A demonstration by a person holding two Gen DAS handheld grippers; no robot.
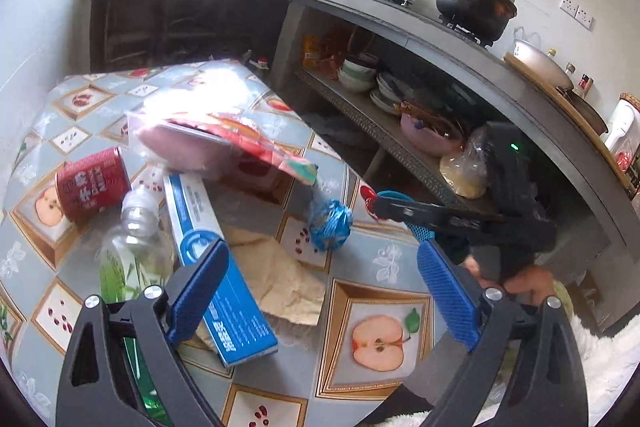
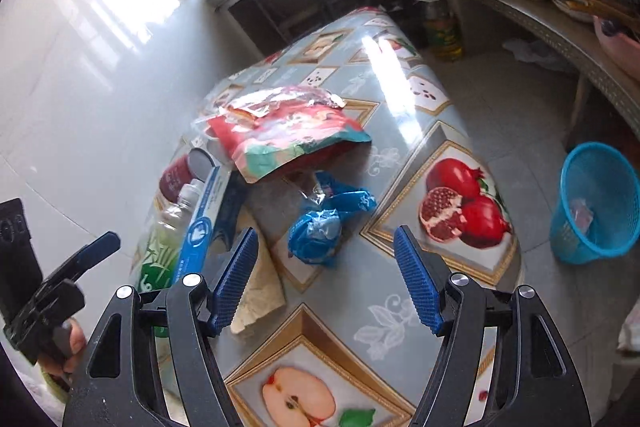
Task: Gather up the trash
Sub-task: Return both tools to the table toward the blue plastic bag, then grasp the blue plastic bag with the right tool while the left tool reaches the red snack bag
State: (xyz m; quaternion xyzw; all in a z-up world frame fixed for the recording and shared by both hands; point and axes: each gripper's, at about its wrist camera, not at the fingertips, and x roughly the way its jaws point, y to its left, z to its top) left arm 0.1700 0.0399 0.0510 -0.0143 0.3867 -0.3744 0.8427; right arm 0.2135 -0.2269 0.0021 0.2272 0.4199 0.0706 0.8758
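Trash lies on a table with a fruit-print cloth: a red can on its side, a clear plastic bottle, a long blue and white box, a beige crumpled paper, a red snack bag and a crumpled blue wrapper. My left gripper is open above the box and paper, holding nothing. My right gripper is open just short of the blue wrapper, nothing between its pads. A blue mesh bin stands on the floor to the right of the table.
A grey counter with a wok and pots runs along the back and right. Its lower shelf holds bowls and plates. A white tiled wall lies left of the table. A green-labelled oil bottle stands on the floor behind the table.
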